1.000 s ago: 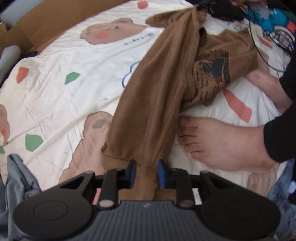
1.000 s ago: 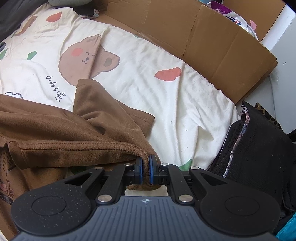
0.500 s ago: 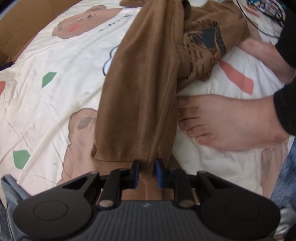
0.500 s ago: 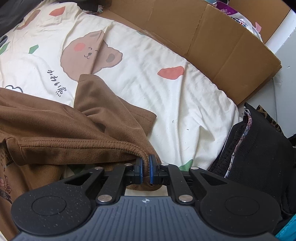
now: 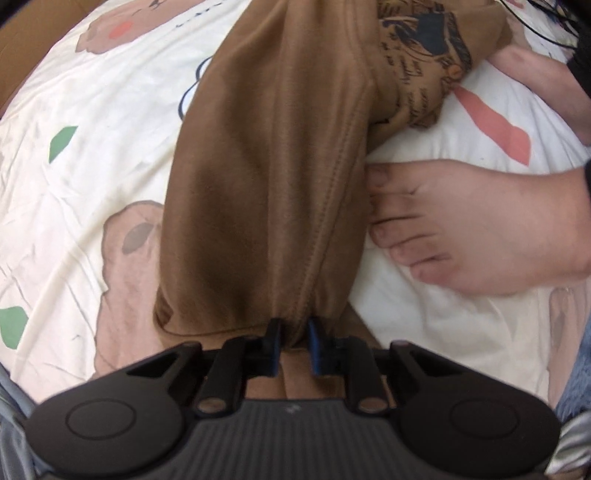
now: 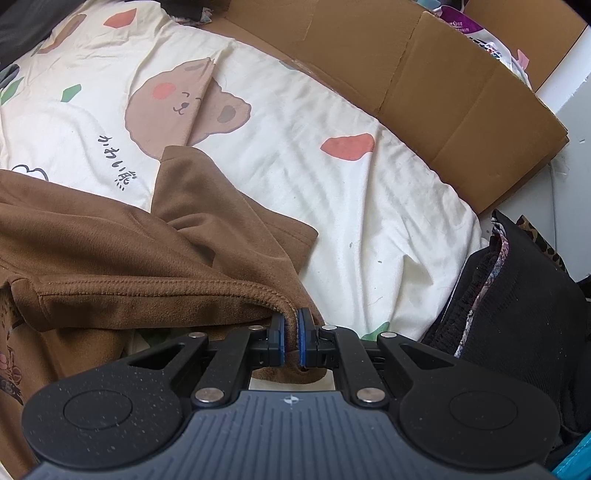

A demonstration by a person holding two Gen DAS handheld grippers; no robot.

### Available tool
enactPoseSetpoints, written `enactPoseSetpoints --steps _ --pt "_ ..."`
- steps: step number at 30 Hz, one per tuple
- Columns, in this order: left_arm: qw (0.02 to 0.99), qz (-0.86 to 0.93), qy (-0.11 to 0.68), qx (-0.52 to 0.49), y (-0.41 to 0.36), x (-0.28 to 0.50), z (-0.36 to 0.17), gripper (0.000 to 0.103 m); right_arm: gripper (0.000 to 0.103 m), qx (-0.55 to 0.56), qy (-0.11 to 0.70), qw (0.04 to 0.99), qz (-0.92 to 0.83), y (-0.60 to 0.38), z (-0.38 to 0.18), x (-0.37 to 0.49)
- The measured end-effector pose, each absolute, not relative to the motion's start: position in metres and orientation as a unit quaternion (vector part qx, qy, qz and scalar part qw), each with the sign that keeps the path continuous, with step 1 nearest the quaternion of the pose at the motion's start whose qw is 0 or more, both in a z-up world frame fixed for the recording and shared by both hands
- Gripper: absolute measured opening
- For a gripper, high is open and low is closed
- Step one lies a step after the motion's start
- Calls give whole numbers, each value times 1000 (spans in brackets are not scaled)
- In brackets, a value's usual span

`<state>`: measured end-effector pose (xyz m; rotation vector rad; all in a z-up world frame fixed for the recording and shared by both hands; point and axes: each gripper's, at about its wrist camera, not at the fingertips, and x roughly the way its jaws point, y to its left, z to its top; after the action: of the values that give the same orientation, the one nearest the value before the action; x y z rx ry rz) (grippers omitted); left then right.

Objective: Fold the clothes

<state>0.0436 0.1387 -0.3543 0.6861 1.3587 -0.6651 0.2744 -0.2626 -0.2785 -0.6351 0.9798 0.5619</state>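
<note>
Containers: one flattened cardboard box (image 6: 436,77) lies along the far edge of the bed; a purple-and-white packet (image 6: 476,33) shows behind its upper flap, and nothing more of any contents can be read.

Task item: your brown garment (image 5: 266,166) lies stretched across the bed sheet (image 5: 92,122), running away from your left claw (image 5: 293,343) toward the far side. Its printed panel (image 5: 424,48) sits bunched at the upper right of the left view. Your left claw has a gathered fold of the cloth between its blue pads, and the jaws are closing on it. Your right claw (image 6: 290,341) is clamped tight on the stitched hem (image 6: 147,286) of the same garment, at a corner.

Hidden or unclear: the left view is blurred. The cloth below both claws is cut off by the claw bodies. A grey-blue fabric (image 5: 11,424) at the lower left edge is too cropped to identify. In the right view, a dark folded pile (image 6: 517,314) with a patterned edge stands just beside the sheet; its make-up cannot be told.

Surface: the sheet is cream with bear, leaf and coral prints, and wrinkled. Your bare foot (image 5: 472,225) rests on it, toes touching the garment's right edge. A white wall (image 6: 569,96) rises behind the cardboard.
</note>
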Motion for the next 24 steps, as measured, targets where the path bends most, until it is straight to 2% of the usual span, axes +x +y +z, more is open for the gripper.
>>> enactPoseSetpoints --steps 2,17,24 --pt "682 -291 598 305 140 43 -351 7 5 -296 456 797 262 -262 -279 274" --pt "794 -156 509 294 165 37 -258 5 5 -279 432 815 268 -263 -251 279" --pt "836 -55 478 262 191 60 -249 4 5 -265 415 824 279 -255 -232 286"
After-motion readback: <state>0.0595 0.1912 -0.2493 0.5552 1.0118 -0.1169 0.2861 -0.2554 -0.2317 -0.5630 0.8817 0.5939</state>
